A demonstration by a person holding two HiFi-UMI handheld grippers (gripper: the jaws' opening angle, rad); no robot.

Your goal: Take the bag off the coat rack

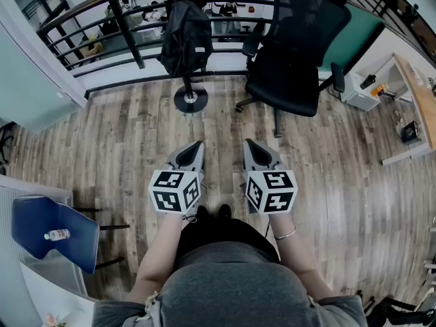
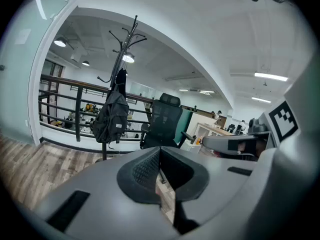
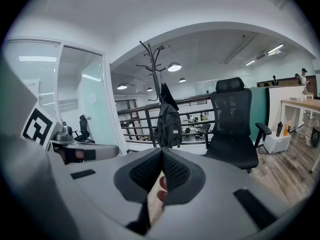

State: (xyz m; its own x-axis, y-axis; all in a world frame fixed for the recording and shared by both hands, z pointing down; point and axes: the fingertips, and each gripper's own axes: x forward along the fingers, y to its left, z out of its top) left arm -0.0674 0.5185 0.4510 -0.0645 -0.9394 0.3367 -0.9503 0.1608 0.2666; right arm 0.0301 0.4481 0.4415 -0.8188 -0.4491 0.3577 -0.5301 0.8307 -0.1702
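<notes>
As seen from the head: left gripper and right gripper side by side above the wood floor, each shut tight and holding nothing, well apart from the bag. One black bag, closed, contents hidden, hung on one coat rack with a round base on the floor, just before the railing. One black office chair just right of the rack. One blue chair at lower left, with one small bottle lying on its seat. Open floor between grippers and rack base; desk edge at far right.

As seen from the left gripper: jaws met at the tips, empty. Bag upright against the rack's pole, below the topmost hooks. Office chair near on the right, railing behind, bare floor at lower left.

As seen from the right gripper: jaws pressed together, empty. Bag straight ahead on the rack, office chair to its right, open floor at far right.
</notes>
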